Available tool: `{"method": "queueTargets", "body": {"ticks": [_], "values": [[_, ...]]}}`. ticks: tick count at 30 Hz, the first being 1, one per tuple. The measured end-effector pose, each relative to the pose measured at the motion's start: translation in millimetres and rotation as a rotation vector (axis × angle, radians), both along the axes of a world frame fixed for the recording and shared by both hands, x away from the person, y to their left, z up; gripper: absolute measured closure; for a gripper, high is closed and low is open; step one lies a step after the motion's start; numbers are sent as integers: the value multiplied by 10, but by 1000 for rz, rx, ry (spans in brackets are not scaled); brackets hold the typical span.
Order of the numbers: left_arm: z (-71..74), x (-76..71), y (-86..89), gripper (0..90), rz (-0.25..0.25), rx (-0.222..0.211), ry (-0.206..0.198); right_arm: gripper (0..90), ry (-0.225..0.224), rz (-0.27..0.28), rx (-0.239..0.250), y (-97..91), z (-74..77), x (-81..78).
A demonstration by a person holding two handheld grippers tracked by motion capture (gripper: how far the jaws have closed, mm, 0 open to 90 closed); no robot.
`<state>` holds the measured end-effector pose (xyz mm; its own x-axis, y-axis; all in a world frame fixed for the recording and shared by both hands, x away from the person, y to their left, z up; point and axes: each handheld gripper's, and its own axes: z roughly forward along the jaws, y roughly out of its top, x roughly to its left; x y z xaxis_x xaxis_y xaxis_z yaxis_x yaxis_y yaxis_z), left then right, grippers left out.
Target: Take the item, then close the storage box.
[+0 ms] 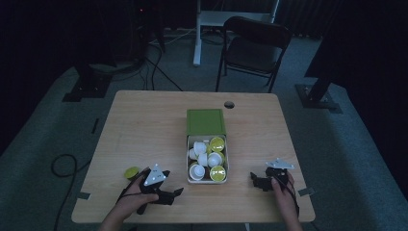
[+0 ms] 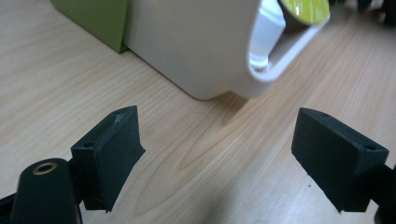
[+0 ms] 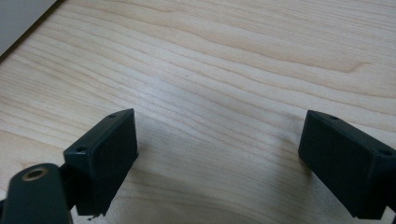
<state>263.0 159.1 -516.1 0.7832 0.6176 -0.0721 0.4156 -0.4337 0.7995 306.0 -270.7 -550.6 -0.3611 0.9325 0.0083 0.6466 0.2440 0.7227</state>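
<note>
A white box point(image 1: 207, 159) holding several white capsules with yellow-green lids stands at the table's middle front. Its green lid point(image 1: 206, 121) lies just behind it. One yellow-green capsule point(image 1: 131, 172) sits alone on the table beside my left hand. My left gripper point(image 1: 177, 192) rests on the table left of the box, open with nothing between its jaws. In the left gripper view the gripper point(image 2: 217, 154) faces the near corner of the white box point(image 2: 187, 42). My right gripper point(image 1: 254, 180) rests right of the box, open and empty over bare wood point(image 3: 219, 149).
The wooden table point(image 1: 144, 125) has a round cable hole point(image 1: 229, 104) near its far edge. Beyond it stand a dark folding chair point(image 1: 252, 48) and a white desk leg point(image 1: 197, 33). Cables point(image 1: 62, 166) trail on the grey carpet at left.
</note>
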Motion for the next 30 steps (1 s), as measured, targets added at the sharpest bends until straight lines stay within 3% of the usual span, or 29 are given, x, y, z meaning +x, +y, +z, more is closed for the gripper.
{"method": "queueTargets", "body": {"ticks": [7,16,22,25,28,30], "values": [[-7,21,-48,160,-48,-7,-5,112,0,9,-1,8,1,0],[51,89,-91,142,-93,-28,-32,112,0,150,-3,140,3,-65],[60,131,-109,141,-62,-48,-38,111,-2,244,-20,312,42,-132],[61,143,-112,142,-53,-60,-35,112,-10,266,4,361,105,-152],[79,152,-126,142,-37,-79,-35,112,-16,295,76,371,175,-172],[90,157,-130,142,-35,-88,-34,112,-22,305,92,372,190,-177]]}}
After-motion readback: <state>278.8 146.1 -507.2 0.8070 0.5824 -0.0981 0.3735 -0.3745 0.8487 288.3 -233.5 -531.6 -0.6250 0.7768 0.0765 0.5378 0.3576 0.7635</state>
